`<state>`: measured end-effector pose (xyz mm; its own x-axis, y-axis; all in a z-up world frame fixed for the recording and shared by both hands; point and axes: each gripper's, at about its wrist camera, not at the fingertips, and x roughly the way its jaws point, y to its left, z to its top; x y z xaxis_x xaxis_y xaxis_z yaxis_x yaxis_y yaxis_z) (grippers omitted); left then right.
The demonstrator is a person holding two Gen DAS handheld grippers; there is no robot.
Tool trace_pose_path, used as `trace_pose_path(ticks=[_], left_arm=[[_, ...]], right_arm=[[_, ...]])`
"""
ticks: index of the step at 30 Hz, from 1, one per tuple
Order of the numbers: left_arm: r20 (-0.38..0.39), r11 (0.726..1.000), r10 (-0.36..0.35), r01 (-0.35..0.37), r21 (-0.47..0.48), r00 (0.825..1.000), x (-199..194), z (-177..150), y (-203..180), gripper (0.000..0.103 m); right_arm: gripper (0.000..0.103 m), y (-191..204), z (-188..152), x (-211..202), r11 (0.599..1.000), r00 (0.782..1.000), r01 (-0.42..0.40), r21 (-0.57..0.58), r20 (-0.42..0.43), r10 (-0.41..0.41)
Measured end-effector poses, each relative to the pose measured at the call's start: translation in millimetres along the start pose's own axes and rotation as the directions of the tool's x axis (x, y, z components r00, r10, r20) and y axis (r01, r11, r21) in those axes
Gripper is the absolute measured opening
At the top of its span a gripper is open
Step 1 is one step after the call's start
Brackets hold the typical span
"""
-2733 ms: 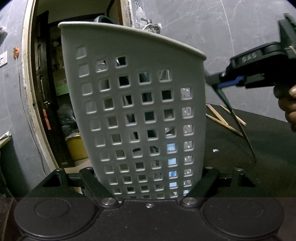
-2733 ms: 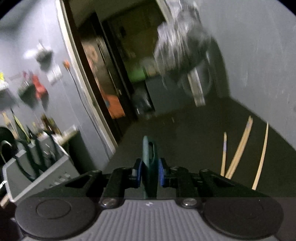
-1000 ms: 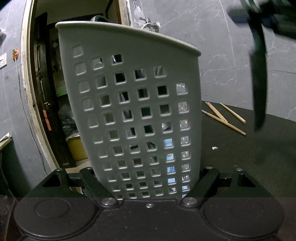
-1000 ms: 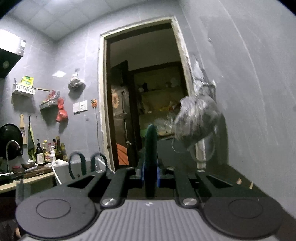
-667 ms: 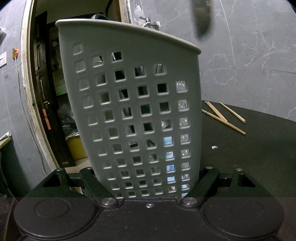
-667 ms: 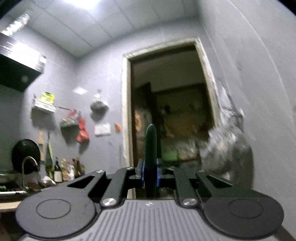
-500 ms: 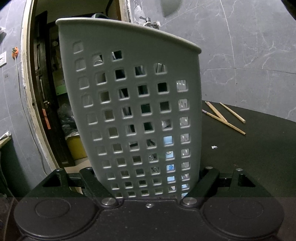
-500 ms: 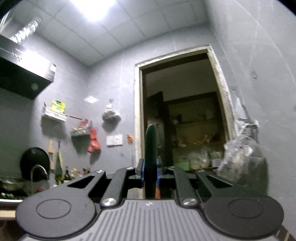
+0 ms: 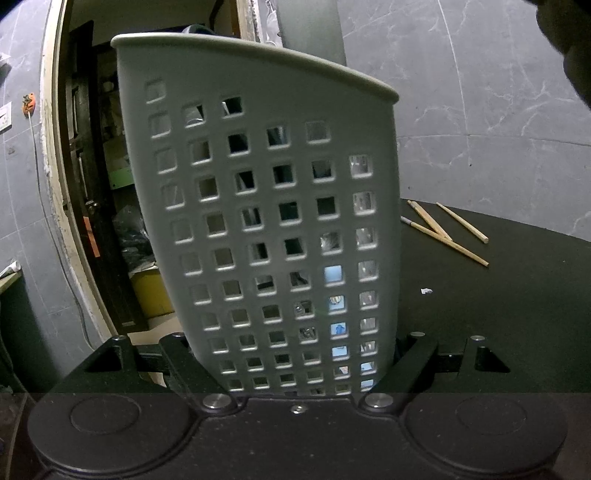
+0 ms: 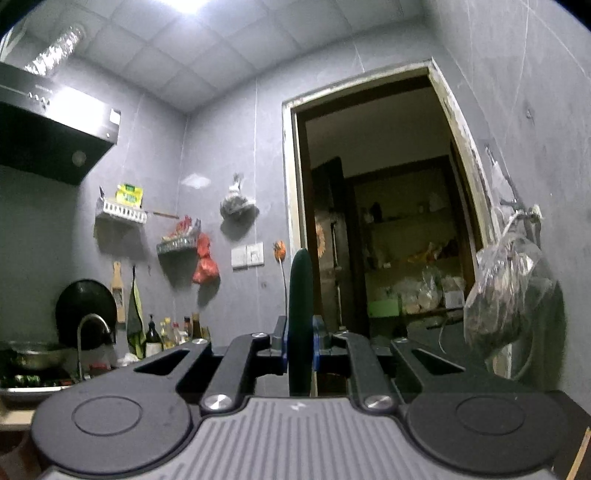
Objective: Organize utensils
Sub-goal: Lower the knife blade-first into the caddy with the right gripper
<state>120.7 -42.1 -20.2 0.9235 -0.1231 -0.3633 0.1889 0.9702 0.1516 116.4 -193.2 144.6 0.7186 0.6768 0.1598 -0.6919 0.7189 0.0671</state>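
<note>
My left gripper (image 9: 295, 350) is shut on a tall grey utensil holder (image 9: 266, 206) with square holes, its fingers (image 9: 181, 354) pressing both sides near the base. Through the holes I see utensils standing inside. Just above and behind the holder's rim hangs a blurred grey utensil end (image 9: 308, 33). In the right wrist view my right gripper (image 10: 300, 343) is shut on a dark green utensil handle (image 10: 301, 288) that stands upright between the blue pads (image 10: 316, 345). A dark blurred shape (image 9: 569, 44) at the top right belongs to the right hand or gripper. Three wooden chopsticks (image 9: 443, 232) lie on the black table (image 9: 517, 302).
An open doorway (image 9: 92, 184) is left of the holder, and a grey tiled wall (image 9: 480, 110) stands behind the table. In the right wrist view a plastic bag (image 10: 509, 291) hangs from a wall hook, with a sink tap (image 10: 88, 325) and bottles at the far left.
The held utensil's end swept left across the top of the left wrist view and now hangs over the holder. The right wrist view tilted up towards wall and ceiling. The left gripper stayed still.
</note>
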Motion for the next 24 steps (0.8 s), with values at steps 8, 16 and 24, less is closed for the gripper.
trace_pose_path(ticks=[8,16,24], left_arm=[[-0.002,1.000,0.000,0.000,-0.001,1.000,0,0,0,0.082],[-0.012,1.000,-0.003,0.003,-0.012,1.000,2,2,3,0.082],[-0.023,1.000,0.004,-0.004,-0.015,1.000,5,5,3,0.082]], right_arm=[[0.014,-2,-21,11,0.999,0.996,0.036,0.012,-0.081,-0.035],[0.014,12,-43,33,0.988,0.965,0.144,-0.050,-0.214,-0.151],[0.014,23,-63,43,0.976,0.937,0.203,-0.084,-0.273,-0.218]])
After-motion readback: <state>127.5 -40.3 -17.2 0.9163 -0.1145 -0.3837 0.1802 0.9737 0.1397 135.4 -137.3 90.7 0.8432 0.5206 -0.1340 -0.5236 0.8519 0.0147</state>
